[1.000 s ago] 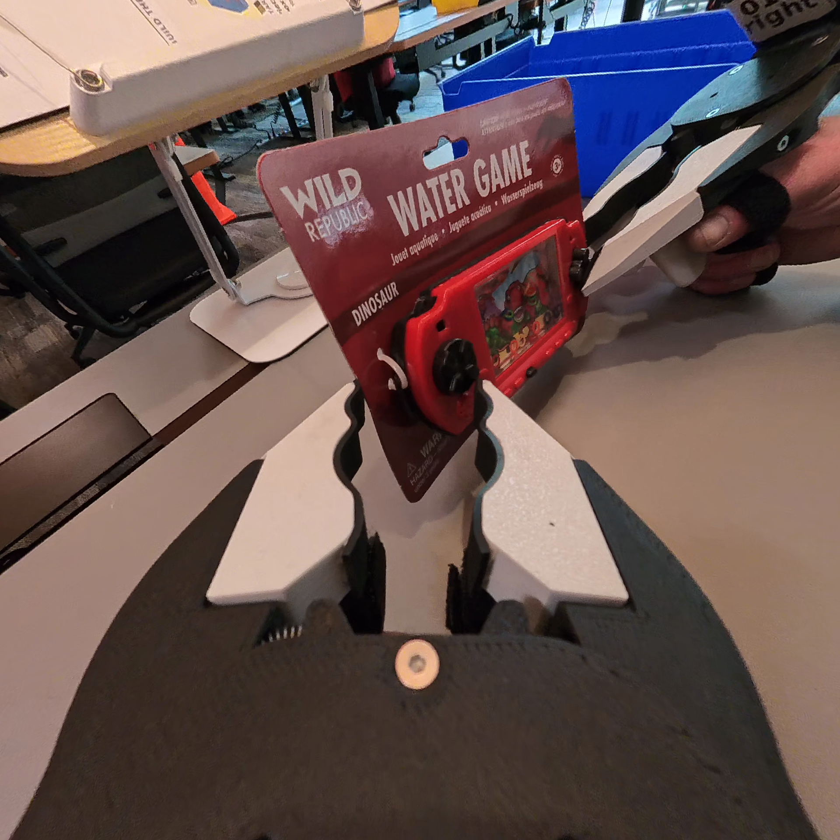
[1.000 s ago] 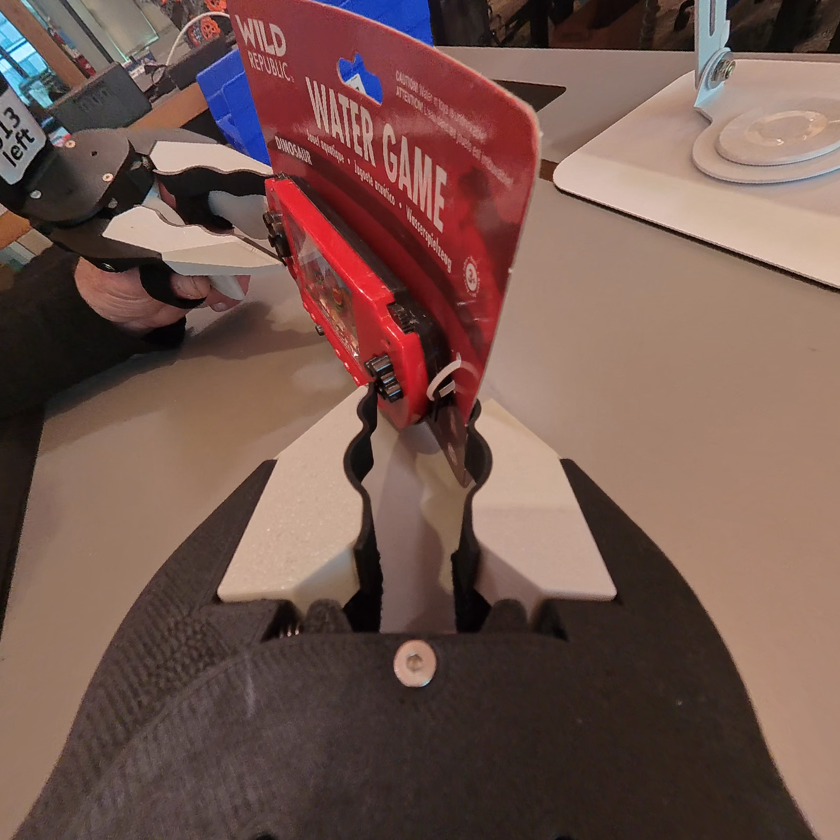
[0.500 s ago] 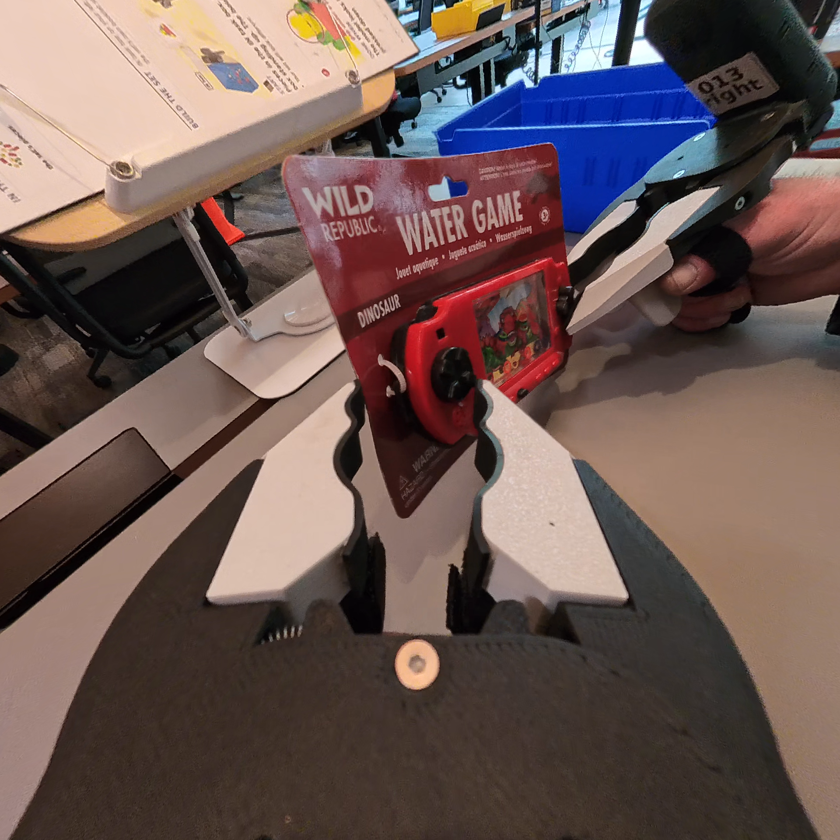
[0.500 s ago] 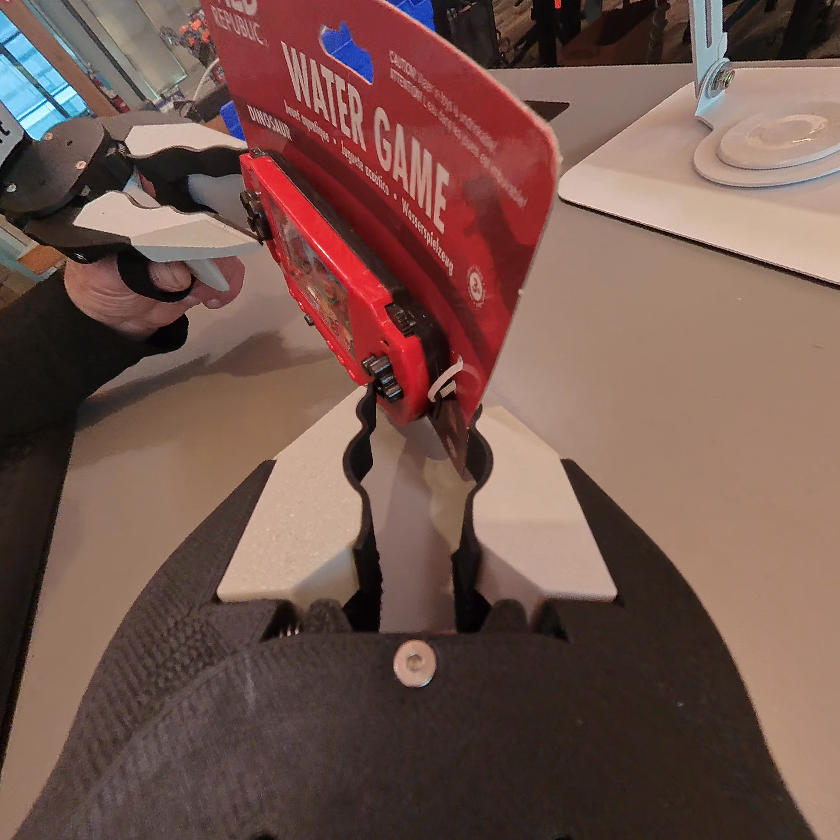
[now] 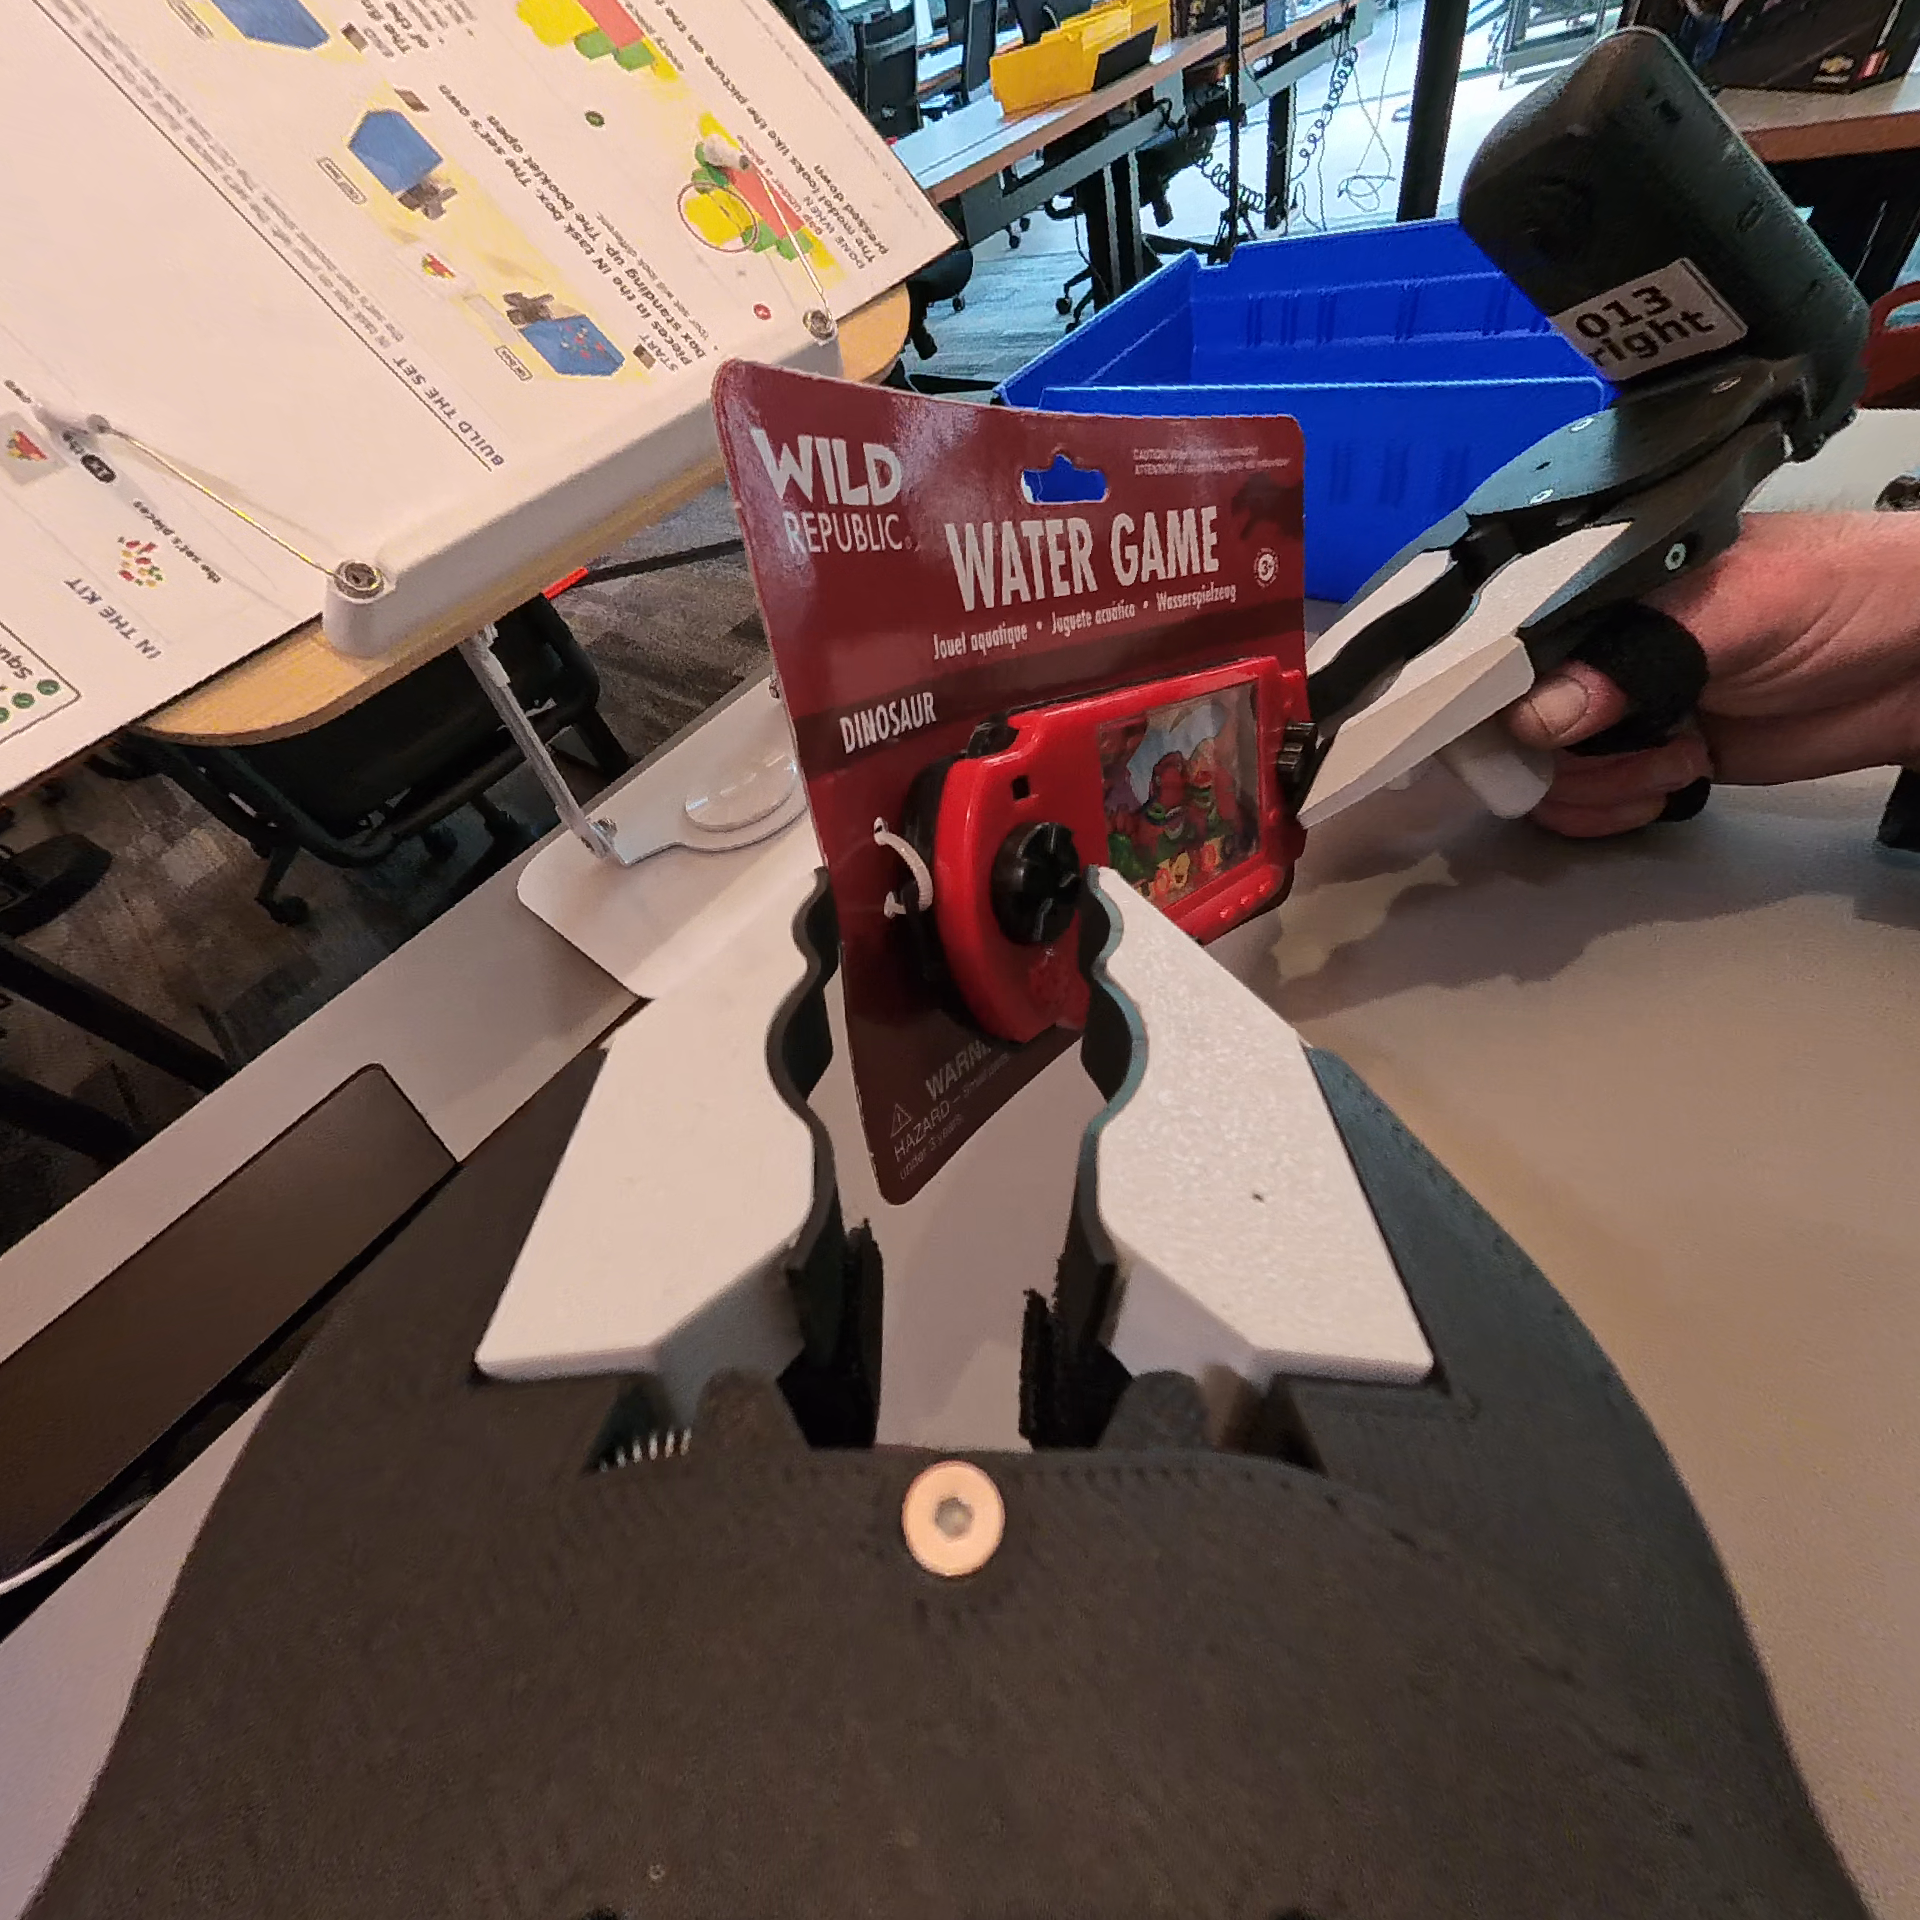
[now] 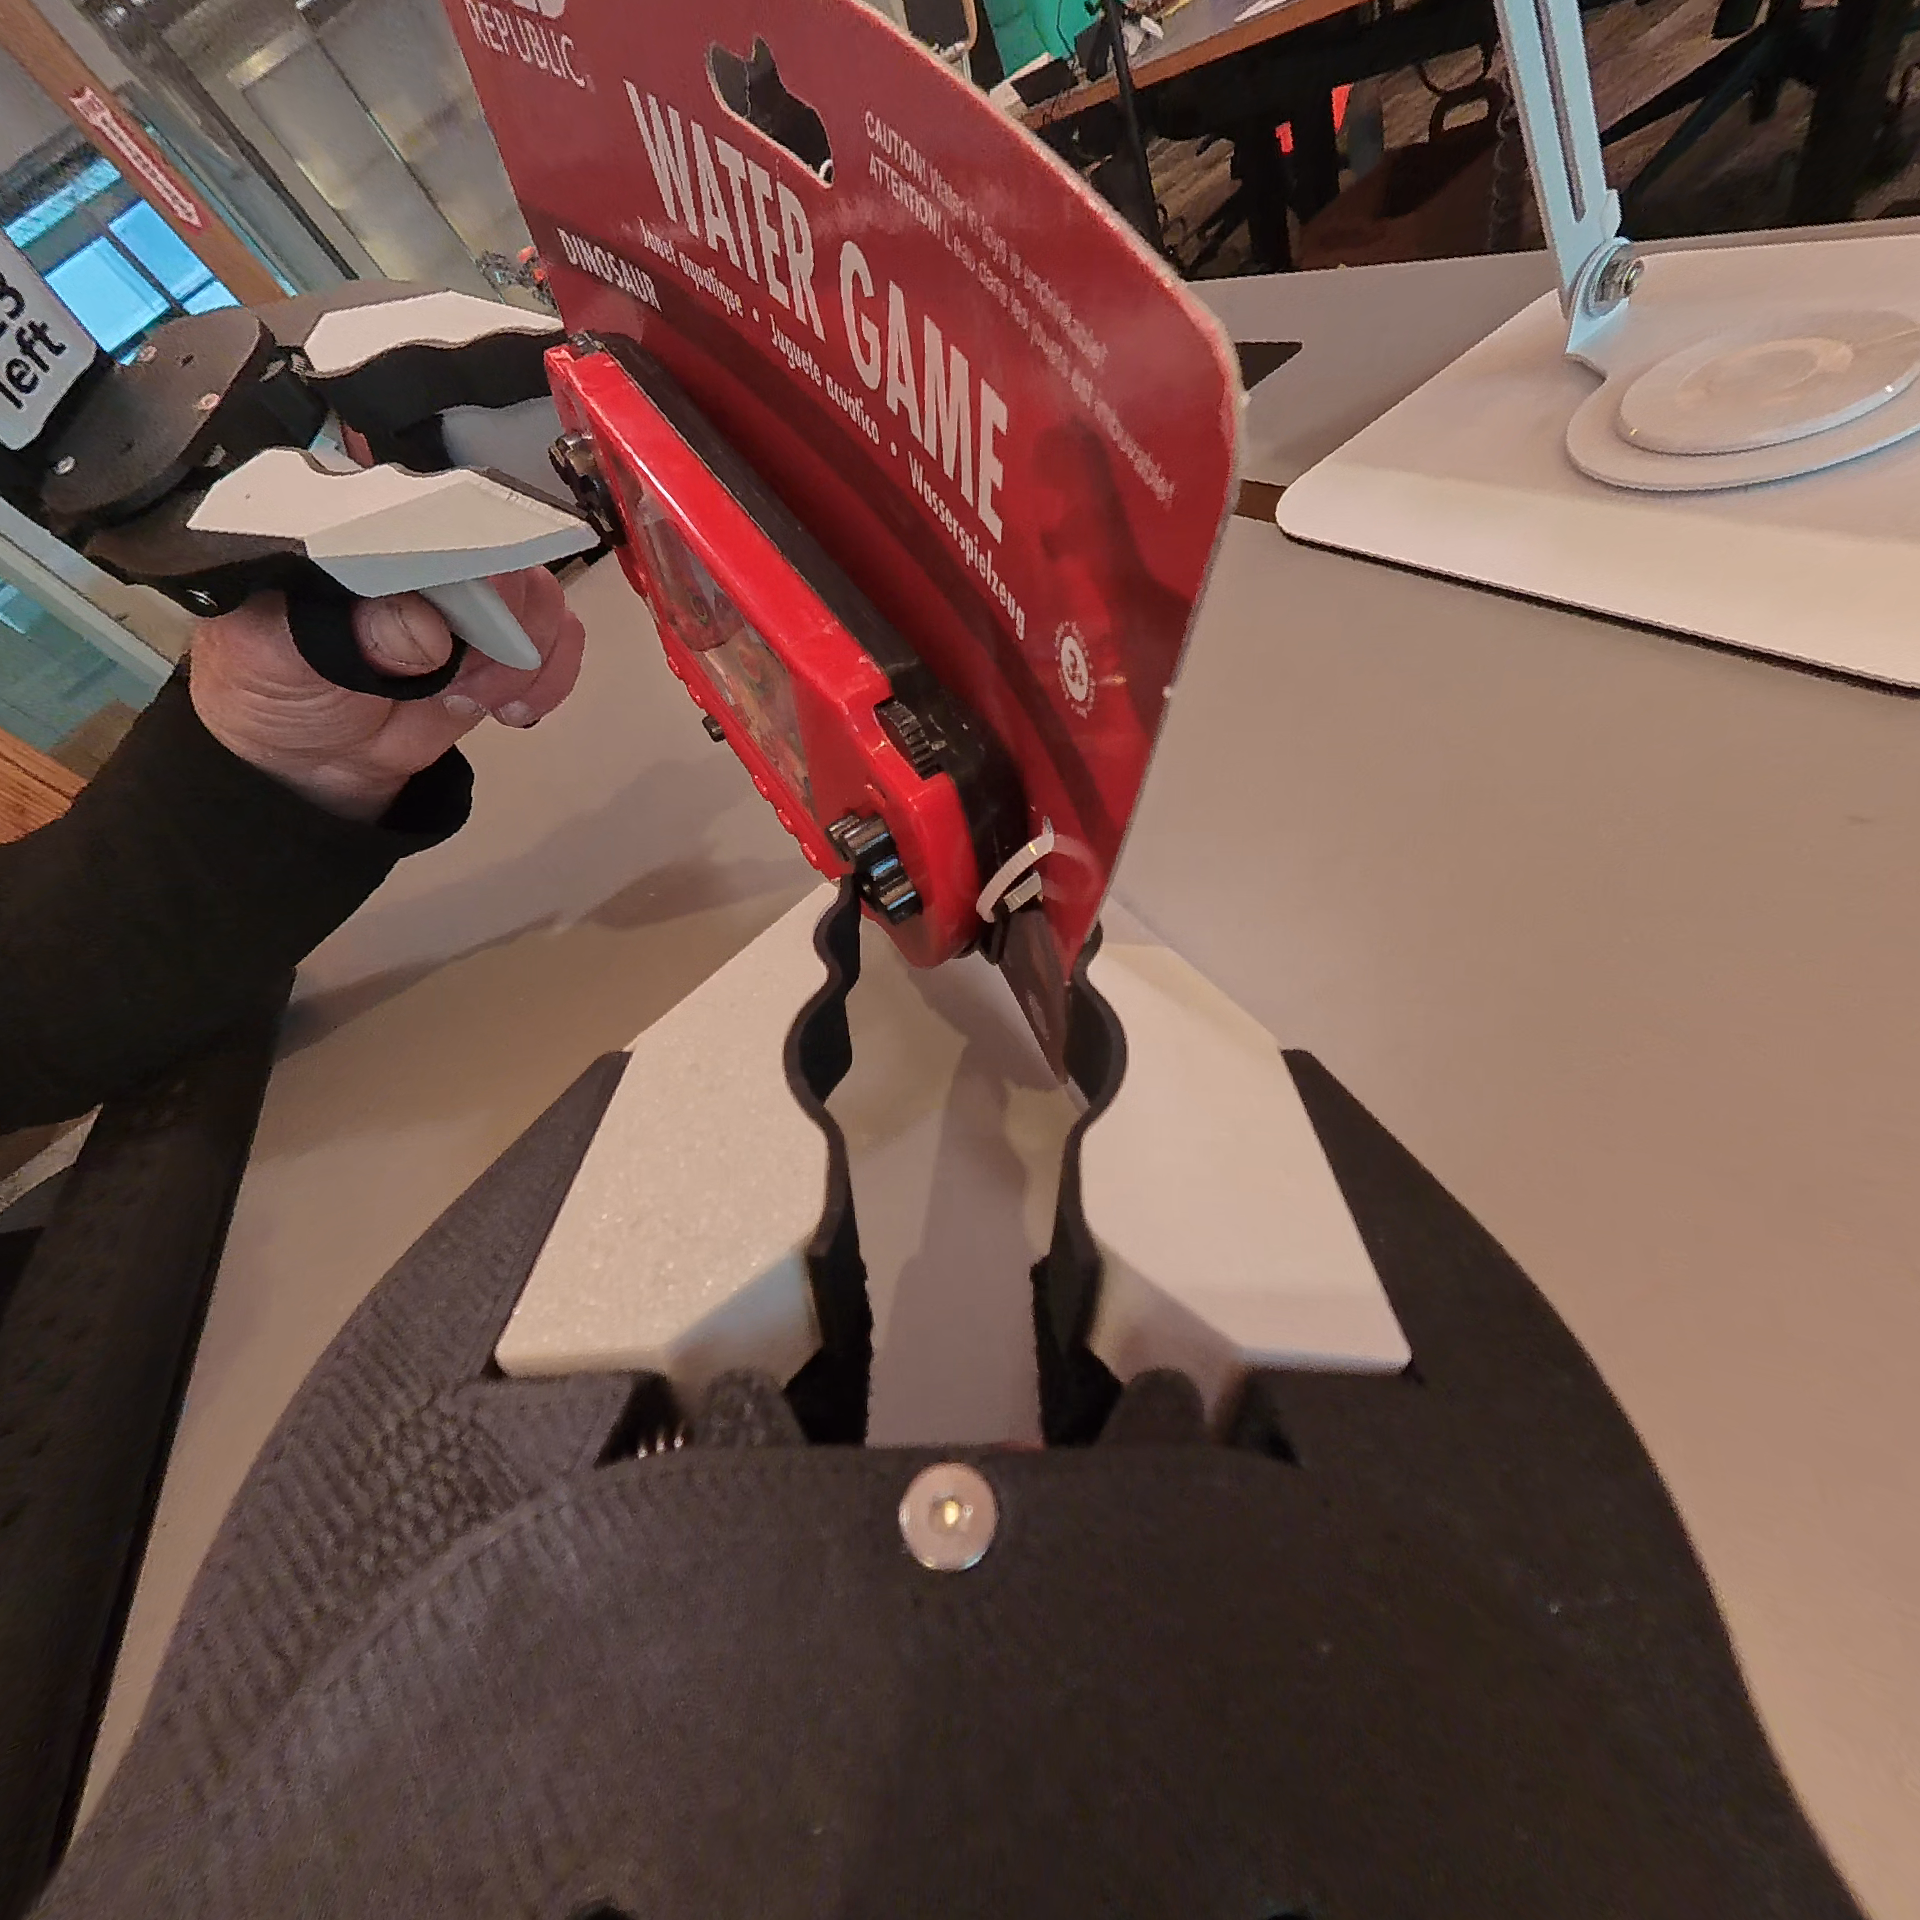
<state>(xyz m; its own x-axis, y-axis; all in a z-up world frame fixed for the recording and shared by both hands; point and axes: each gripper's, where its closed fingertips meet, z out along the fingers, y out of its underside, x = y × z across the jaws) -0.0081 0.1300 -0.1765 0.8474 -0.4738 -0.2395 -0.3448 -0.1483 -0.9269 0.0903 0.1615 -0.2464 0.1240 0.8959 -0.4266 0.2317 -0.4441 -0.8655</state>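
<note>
A red handheld water game toy (image 5: 1122,821) is tied to a dark red backing card (image 5: 997,582) and is held in the air above the grey table (image 5: 1579,1122). My left gripper (image 5: 961,925) is shut on the toy's left end and the card's lower corner. My right gripper (image 6: 966,935) is shut on the toy's (image 6: 790,644) other end and the card's edge (image 6: 935,343). Each gripper shows in the other's view: the right one (image 5: 1314,769) with a hand behind it, the left one (image 6: 577,488) with a hand and a dark sleeve.
A blue plastic bin (image 5: 1320,343) stands behind the toy. A white stand with a flat base (image 5: 644,894) (image 6: 1621,499) carries a tilted instruction board (image 5: 395,270) at the left. A dark panel (image 5: 208,1278) is set into the table's left edge. Desks and chairs stand beyond.
Both grippers have lifted the toy higher above the table, and the card now stands more upright. Both grips are unchanged.
</note>
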